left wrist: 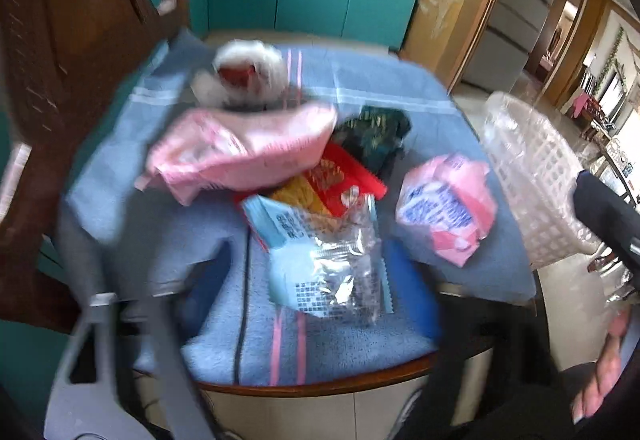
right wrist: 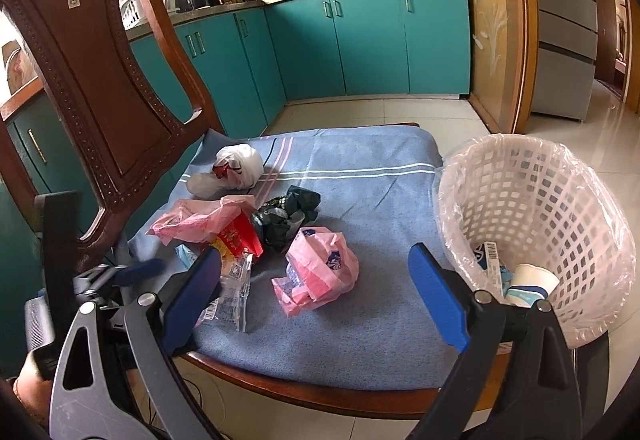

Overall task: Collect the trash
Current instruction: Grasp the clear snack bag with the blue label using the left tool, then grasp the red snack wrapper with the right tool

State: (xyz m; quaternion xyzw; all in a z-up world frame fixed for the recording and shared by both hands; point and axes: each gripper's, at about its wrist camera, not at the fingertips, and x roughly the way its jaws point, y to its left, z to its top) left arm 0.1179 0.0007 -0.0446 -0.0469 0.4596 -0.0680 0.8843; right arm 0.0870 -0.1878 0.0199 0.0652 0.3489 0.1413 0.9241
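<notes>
Several pieces of trash lie heaped on a blue towel [right wrist: 360, 312] spread over the wooden chair [right wrist: 100, 71], presumably gathered there for sorting. Left gripper [left wrist: 316, 268]: its jaws straddle a clear, printed wrapper [left wrist: 332, 272] at the near edge, though blur hides whether the pads press it. Centre: a white bag [right wrist: 240, 165], pink bags [right wrist: 316, 276], a red packet [right wrist: 238, 236] and a dark crumpled bag [right wrist: 288, 215]. Right gripper [right wrist: 316, 288]: jaws wide apart, holding nothing, poised above the pile. Far right: a lined basket [right wrist: 560, 207] stands just beside the seat, within easy reach, already containing some refuse.
</notes>
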